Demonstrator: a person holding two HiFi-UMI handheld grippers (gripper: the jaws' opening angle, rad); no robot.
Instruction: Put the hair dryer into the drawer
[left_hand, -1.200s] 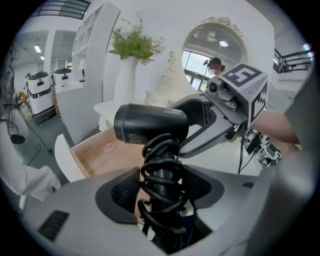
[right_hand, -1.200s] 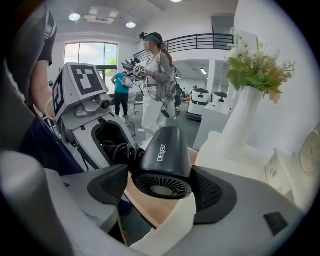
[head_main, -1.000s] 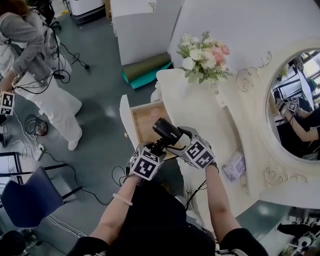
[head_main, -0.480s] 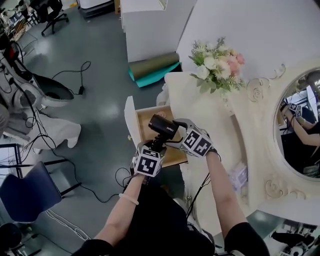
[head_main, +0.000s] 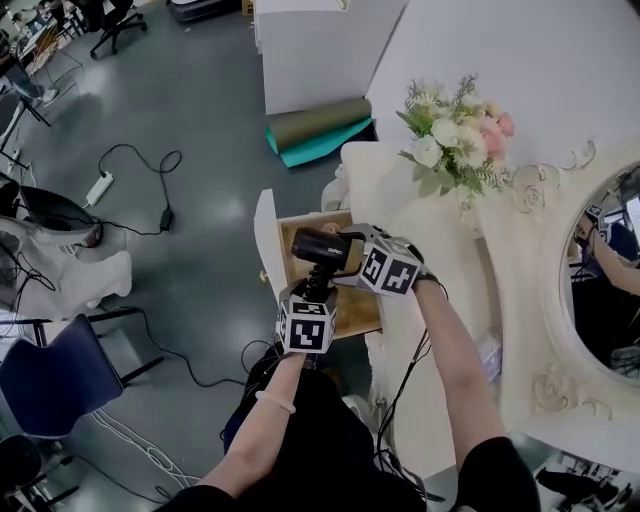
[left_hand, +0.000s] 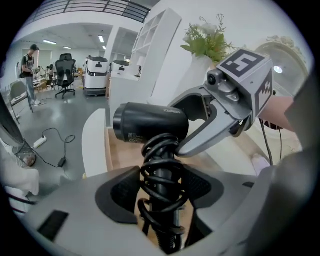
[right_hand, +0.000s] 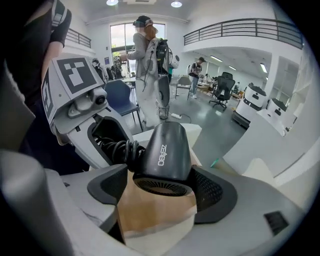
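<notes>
A black hair dryer (head_main: 322, 247) hangs over the open drawer (head_main: 300, 226) of the cream dressing table (head_main: 445, 250). My left gripper (head_main: 316, 291) is shut on its handle (left_hand: 162, 182), which has the cord wound round it. My right gripper (head_main: 346, 259) is shut on the barrel (right_hand: 168, 150), with the rear grille facing its camera. The drawer's wooden bottom (right_hand: 150, 215) shows right under the dryer. In the left gripper view the right gripper (left_hand: 200, 131) reaches in from the right. In the right gripper view the left gripper (right_hand: 107, 142) comes in from the left.
A vase of flowers (head_main: 455, 140) stands on the table top beside an oval mirror (head_main: 612, 270). The drawer's white front (head_main: 265, 238) juts toward the floor space. A rolled mat (head_main: 318, 125), floor cables (head_main: 150, 190) and a blue chair (head_main: 45, 385) lie to the left.
Both grippers have carried the dryer down and further over the open drawer, rolling as they went. The view has shifted, and the person in white at the left has gone out of it.
</notes>
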